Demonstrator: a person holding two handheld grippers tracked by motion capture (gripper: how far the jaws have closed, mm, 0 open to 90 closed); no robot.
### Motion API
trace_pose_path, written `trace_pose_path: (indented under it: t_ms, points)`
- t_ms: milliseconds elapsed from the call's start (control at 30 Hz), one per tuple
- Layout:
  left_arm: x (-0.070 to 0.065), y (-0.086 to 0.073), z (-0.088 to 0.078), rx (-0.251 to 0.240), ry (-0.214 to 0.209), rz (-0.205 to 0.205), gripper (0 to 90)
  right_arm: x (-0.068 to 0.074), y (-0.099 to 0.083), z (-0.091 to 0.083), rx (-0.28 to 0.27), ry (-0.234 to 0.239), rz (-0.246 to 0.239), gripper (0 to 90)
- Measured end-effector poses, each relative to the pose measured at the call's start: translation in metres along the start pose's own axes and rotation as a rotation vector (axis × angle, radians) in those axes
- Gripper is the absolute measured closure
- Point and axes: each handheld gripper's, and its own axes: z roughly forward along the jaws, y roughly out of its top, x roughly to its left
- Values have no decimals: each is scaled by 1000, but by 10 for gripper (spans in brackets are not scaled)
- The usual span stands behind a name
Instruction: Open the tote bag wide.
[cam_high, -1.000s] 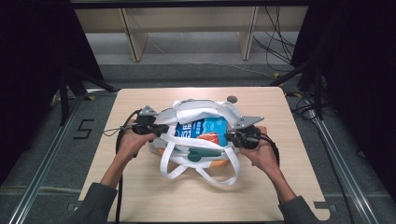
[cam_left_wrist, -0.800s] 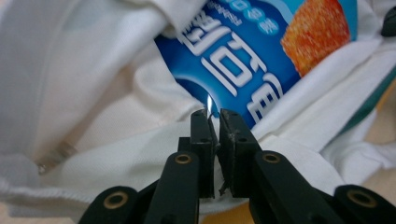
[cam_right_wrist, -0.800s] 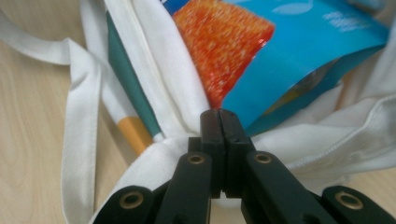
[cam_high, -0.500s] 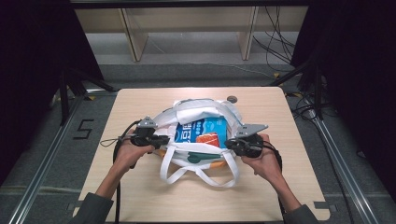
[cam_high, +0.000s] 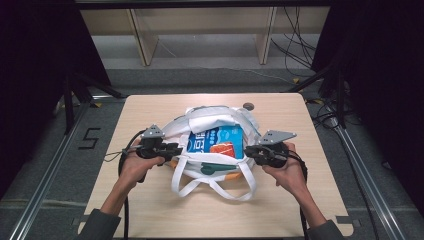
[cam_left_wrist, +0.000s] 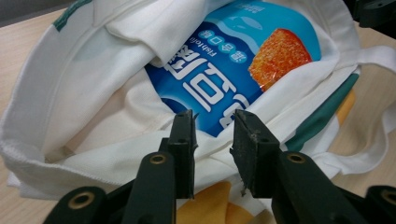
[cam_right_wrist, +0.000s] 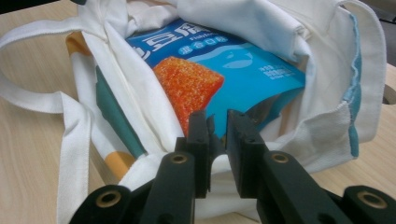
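Observation:
A white cloth tote bag (cam_high: 212, 119) lies open on the wooden table (cam_high: 150, 210), with a blue snack packet (cam_high: 218, 140) inside it. My left gripper (cam_high: 177, 148) is at the bag's left rim and my right gripper (cam_high: 248, 150) at its right rim. In the left gripper view the left gripper (cam_left_wrist: 213, 123) has just been opening: its jaws stand apart over the bag's (cam_left_wrist: 70, 84) rim, in front of the packet (cam_left_wrist: 233, 70). The right gripper (cam_right_wrist: 217, 122) has also just been opening, with a narrow gap between its jaws and the packet (cam_right_wrist: 252, 65) and bag (cam_right_wrist: 280, 23) rim beyond.
The bag's two white handles (cam_high: 215, 187) trail toward the table's near edge. A small grey round spot (cam_high: 248, 106) sits on the table just behind the bag. Wooden shelf legs (cam_high: 142, 40) stand on the floor beyond the table, and cables (cam_high: 295, 35) run at the back right.
Both grippers' jaws have opened. The left hand has drawn a little toward the near edge of the table, and the bag's mouth has slackened. The right hand has stayed put.

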Motion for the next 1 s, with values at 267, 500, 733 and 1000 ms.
trace_pose_path:
  t_ms: [267, 500, 733, 1000]
  points:
    - [-6, -1, -7, -7, -28, -3, 589, -2, -2, -5, -13, -1, 20, 714]
    - [-10, -4, -13, -23, -33, -11, 536, -4, -6, -8, -20, -20, 49, 657]
    - [-14, -5, -14, -24, -37, -4, 491, -3, -6, -9, -7, -21, 61, 621]
    - [-19, -6, -14, -27, -41, 3, 461, 0, -8, -9, -10, -23, 77, 594]
